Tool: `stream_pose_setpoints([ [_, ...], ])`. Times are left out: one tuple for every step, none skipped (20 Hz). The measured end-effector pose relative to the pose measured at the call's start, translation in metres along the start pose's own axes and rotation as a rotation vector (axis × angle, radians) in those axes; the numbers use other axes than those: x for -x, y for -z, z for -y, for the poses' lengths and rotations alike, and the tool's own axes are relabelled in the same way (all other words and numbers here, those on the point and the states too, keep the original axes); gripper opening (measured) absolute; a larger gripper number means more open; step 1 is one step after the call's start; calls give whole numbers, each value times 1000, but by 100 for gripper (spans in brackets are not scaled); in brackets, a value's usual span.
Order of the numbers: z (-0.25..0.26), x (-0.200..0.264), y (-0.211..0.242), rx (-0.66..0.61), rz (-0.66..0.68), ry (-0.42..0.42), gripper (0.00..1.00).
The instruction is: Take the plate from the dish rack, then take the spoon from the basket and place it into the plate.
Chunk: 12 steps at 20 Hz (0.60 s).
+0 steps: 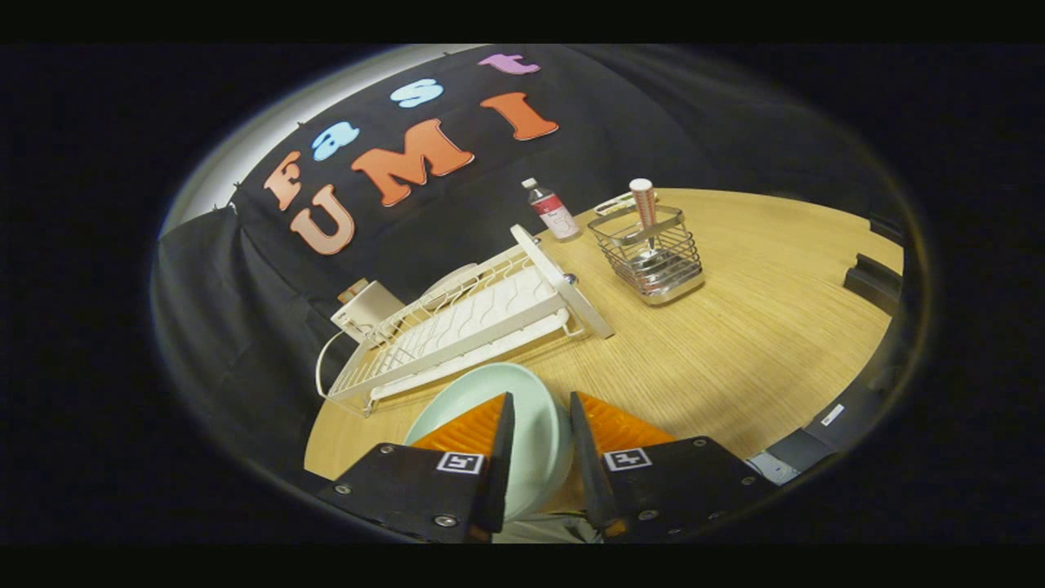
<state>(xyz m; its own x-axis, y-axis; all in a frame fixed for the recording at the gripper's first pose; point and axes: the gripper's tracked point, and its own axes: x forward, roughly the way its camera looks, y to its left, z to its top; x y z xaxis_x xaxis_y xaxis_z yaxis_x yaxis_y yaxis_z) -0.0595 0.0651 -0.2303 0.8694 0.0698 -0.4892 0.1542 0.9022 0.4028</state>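
The plate (531,425) was held by its rim between the fingers of the tool (540,425), just clear of the rack (465,322). A thin edge grip could have let it tilt or slip onto the surface (735,343). The spoon (645,204) stood in the basket (649,253) beyond.

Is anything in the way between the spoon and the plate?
Nothing visible. The tool grips the plate by its rim; bare table lies between it and the basket holding the spoon. The dish rack sits aside.

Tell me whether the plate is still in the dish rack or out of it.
Out: the plate sits between the gripper fingers, in front of the dish rack.
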Motion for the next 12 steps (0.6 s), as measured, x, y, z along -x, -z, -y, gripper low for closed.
stream_pose_setpoints([
  [5, 1, -7, 25, 18, 14, 44],
  [10, 2, -15, 65, 37, 30, 54],
  [17, 4, -26, 112, 63, 55, 59],
  [24, 8, -37, 156, 93, 81, 69],
  [30, 12, -51, 195, 126, 101, 76],
  [36, 16, -65, 225, 154, 121, 83],
  [43, 20, -77, 247, 177, 140, 89],
  [50, 23, -89, 258, 198, 162, 94],
  [56, 25, -98, 257, 211, 177, 96],
  [61, 28, -103, 250, 221, 187, 98],
  [66, 30, -108, 236, 226, 194, 98],
  [70, 31, -111, 220, 228, 198, 98],
])
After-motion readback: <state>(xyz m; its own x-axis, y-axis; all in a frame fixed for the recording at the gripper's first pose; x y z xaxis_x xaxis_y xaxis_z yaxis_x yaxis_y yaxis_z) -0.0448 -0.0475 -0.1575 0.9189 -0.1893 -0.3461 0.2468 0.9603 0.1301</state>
